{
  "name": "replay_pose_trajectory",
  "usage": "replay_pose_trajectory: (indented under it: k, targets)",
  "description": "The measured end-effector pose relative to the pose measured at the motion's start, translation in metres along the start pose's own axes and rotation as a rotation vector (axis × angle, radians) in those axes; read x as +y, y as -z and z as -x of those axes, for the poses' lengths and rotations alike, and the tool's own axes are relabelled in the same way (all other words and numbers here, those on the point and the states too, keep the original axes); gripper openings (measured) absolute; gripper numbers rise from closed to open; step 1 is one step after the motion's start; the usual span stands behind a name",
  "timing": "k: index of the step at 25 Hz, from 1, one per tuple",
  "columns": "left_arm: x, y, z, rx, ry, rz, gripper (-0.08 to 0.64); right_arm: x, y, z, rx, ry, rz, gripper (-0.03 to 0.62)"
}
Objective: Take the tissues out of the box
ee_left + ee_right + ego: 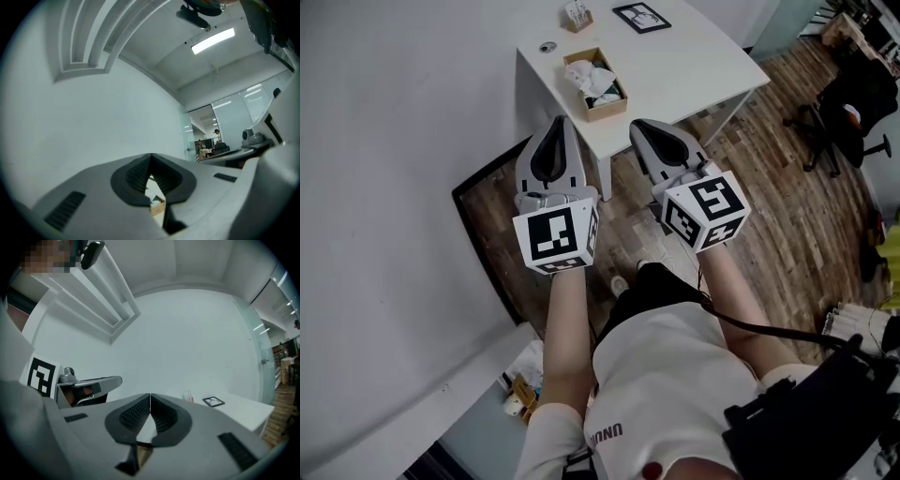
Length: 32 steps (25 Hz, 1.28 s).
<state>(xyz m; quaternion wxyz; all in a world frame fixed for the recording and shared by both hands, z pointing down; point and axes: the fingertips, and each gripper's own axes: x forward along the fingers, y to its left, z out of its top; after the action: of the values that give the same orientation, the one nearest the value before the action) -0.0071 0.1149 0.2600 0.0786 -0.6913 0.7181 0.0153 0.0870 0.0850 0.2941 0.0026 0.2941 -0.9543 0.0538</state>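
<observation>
An open tan box (596, 84) with crumpled white tissues (593, 78) in it stands on the white table (694, 66), near the table's front left corner. Both grippers hang in the air on my side of the table, short of the box and apart from it. My left gripper (560, 121) is shut with nothing in it. My right gripper (637, 125) is also shut and empty. In the left gripper view the fingertips (151, 156) meet, and the box (157, 206) shows through the gap below them. The right gripper's tips (150, 396) touch too.
On the table's far side stand a small holder (577, 16), a framed picture (641, 17) and a round fitting (547, 46). A white wall runs along the left, with a dark board (487, 234) on the floor by it. An office chair (853, 103) stands at the right.
</observation>
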Motion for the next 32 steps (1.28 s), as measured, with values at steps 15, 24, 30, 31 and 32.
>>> replay_pose_trajectory:
  k: [15, 24, 30, 31, 32]
  targets:
    - [0.042, 0.012, -0.046, 0.002, -0.064, 0.037, 0.011, -0.032, 0.009, -0.049, -0.003, 0.021, -0.038, 0.02]
    - [0.071, 0.034, -0.118, 0.041, -0.087, 0.044, 0.011, -0.092, 0.017, -0.123, 0.055, 0.054, -0.086, 0.02]
    - [0.09, 0.044, -0.167, 0.063, -0.123, 0.043, 0.011, -0.123, 0.017, -0.171, 0.093, 0.019, -0.09, 0.02]
    - [0.093, 0.047, -0.175, 0.066, -0.131, 0.044, 0.011, -0.127, 0.018, -0.179, 0.103, 0.009, -0.088, 0.02]
    - [0.096, 0.049, -0.182, 0.068, -0.138, 0.047, 0.011, -0.131, 0.02, -0.186, 0.113, 0.0, -0.087, 0.02]
